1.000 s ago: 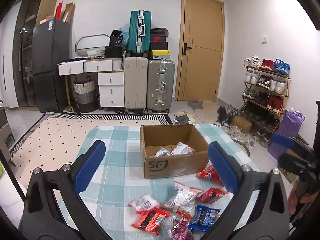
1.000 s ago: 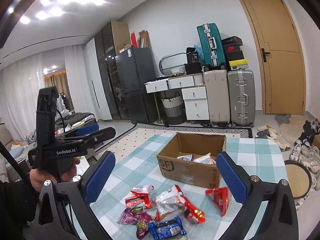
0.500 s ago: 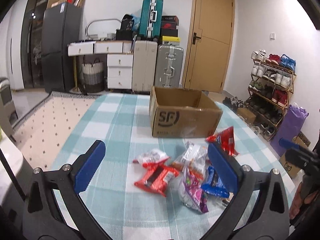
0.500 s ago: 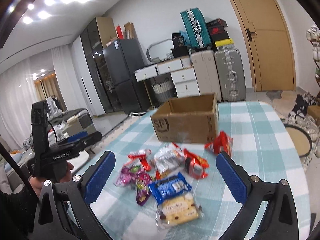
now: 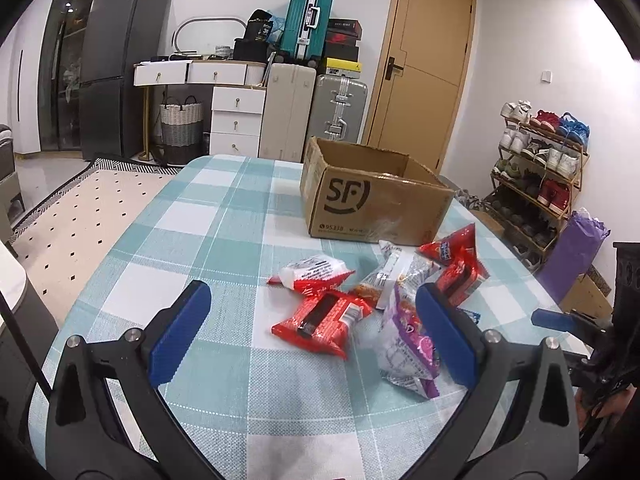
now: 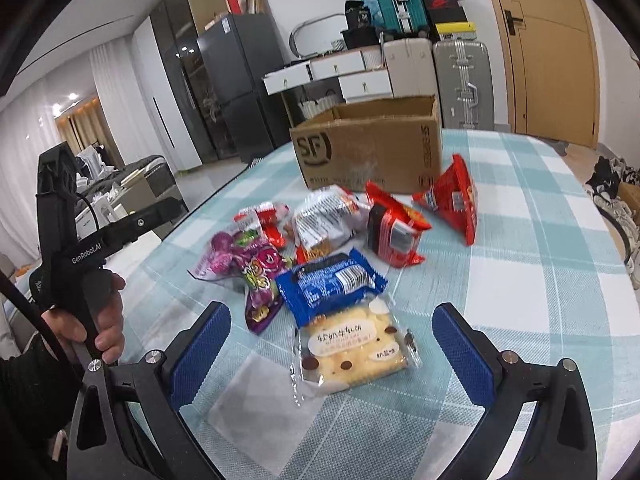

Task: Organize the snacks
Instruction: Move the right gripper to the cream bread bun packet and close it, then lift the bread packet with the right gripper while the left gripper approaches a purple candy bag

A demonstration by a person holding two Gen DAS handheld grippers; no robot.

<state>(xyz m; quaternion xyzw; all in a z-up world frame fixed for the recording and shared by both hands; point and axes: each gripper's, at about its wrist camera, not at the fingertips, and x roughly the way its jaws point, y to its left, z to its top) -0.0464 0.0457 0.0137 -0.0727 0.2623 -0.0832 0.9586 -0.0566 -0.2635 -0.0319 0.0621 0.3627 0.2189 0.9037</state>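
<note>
Several snack packets lie on the checked tablecloth in front of an open cardboard SF box. My left gripper is open, low over the table, its fingers either side of a red packet without touching; a purple packet lies by the right finger. My right gripper is open, just above a clear cracker packet, with a blue packet and a purple packet beyond. The box also shows in the right wrist view.
Red packets and a silver packet lie near the box. The left gripper's handle and hand show at the left of the right wrist view. Suitcases, drawers and a shoe rack stand beyond the table.
Both grippers have dropped lower and come closer to the packets. The box interior is no longer visible. Both stay open.
</note>
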